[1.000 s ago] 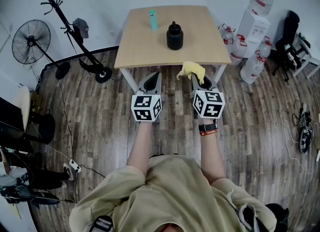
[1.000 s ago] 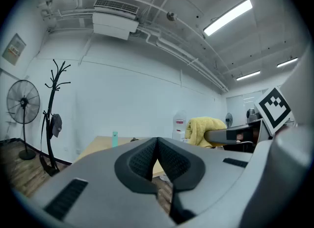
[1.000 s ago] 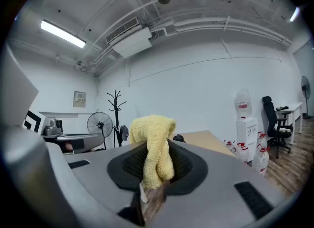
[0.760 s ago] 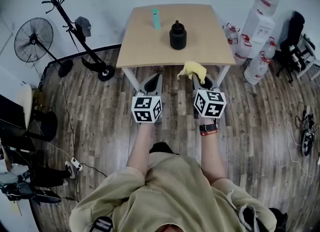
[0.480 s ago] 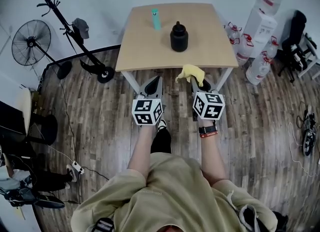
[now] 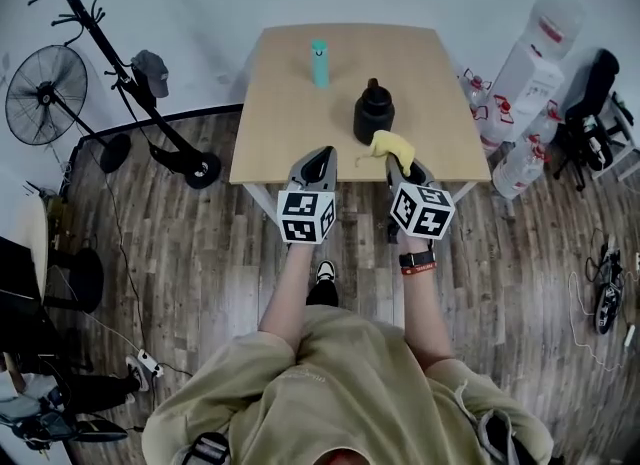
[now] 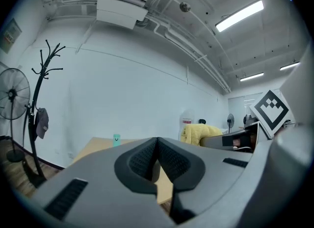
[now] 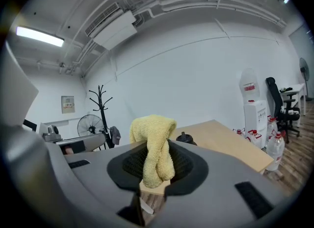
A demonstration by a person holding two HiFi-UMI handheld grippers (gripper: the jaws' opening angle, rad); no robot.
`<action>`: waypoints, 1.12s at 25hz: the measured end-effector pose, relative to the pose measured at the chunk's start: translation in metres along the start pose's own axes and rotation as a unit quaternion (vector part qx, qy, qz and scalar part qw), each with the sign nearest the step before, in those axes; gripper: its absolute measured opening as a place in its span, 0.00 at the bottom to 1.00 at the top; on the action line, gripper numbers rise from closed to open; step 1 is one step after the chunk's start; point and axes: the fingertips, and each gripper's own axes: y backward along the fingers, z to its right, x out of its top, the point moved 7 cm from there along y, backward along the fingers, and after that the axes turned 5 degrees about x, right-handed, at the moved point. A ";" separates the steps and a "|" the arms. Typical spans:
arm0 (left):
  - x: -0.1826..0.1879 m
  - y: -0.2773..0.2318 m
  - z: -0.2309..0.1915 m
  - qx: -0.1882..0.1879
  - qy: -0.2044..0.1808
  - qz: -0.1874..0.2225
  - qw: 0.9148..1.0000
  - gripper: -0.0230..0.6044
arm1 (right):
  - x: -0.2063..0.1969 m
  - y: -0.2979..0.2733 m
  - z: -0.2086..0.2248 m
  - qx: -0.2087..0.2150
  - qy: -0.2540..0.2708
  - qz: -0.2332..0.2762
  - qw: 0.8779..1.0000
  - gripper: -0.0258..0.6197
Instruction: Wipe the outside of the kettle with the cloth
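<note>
A black kettle [image 6: 373, 113] stands on the wooden table [image 6: 290, 103], near its front edge; its top [image 8: 185, 138] peeks over the jaws in the right gripper view. My right gripper [image 6: 405, 167] is shut on a yellow cloth [image 6: 389, 146], [image 8: 153, 148], which bunches up just in front and right of the kettle. The cloth [image 7: 202, 134] also shows in the left gripper view. My left gripper [image 6: 318, 163] is shut with nothing in it, at the table's front edge, left of the kettle.
A teal bottle [image 6: 319, 62], [image 7: 116, 139] stands farther back on the table. A coat stand [image 6: 110, 53] and a fan [image 6: 42, 93] are on the left. Water bottles and a dispenser [image 6: 530, 73] and an office chair [image 6: 590, 103] are on the right.
The person has stepped toward the table. Both grippers now reach its front edge, and the cloth has come close to the kettle.
</note>
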 end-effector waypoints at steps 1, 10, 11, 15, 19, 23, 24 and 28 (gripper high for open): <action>0.004 -0.016 -0.013 -0.005 -0.001 0.001 1.000 0.07 | 0.006 -0.020 -0.001 -0.002 0.001 -0.001 1.000 0.18; 0.002 -0.166 -0.092 -0.063 -0.007 -0.021 0.998 0.07 | 0.031 -0.164 0.030 -0.047 -0.009 -0.004 0.999 0.18; -0.001 -0.177 -0.099 -0.065 -0.004 -0.023 0.998 0.07 | 0.029 -0.174 0.033 -0.049 -0.011 -0.006 0.999 0.18; -0.017 -0.210 -0.109 -0.076 -0.003 -0.035 0.996 0.07 | 0.013 -0.203 0.053 -0.056 -0.026 -0.024 0.998 0.18; -0.036 -0.246 -0.114 -0.069 0.006 -0.036 0.997 0.07 | 0.001 -0.236 0.073 -0.039 -0.029 -0.050 0.998 0.18; -0.039 -0.272 -0.114 -0.053 0.005 -0.040 0.998 0.07 | -0.008 -0.258 0.094 -0.033 -0.047 -0.079 0.995 0.18; -0.040 -0.277 -0.116 -0.047 0.007 -0.043 0.998 0.07 | -0.011 -0.264 0.097 -0.031 -0.057 -0.087 0.994 0.18; -0.041 -0.288 -0.134 -0.028 0.014 -0.051 0.998 0.07 | -0.019 -0.294 0.099 -0.019 -0.076 -0.105 0.991 0.18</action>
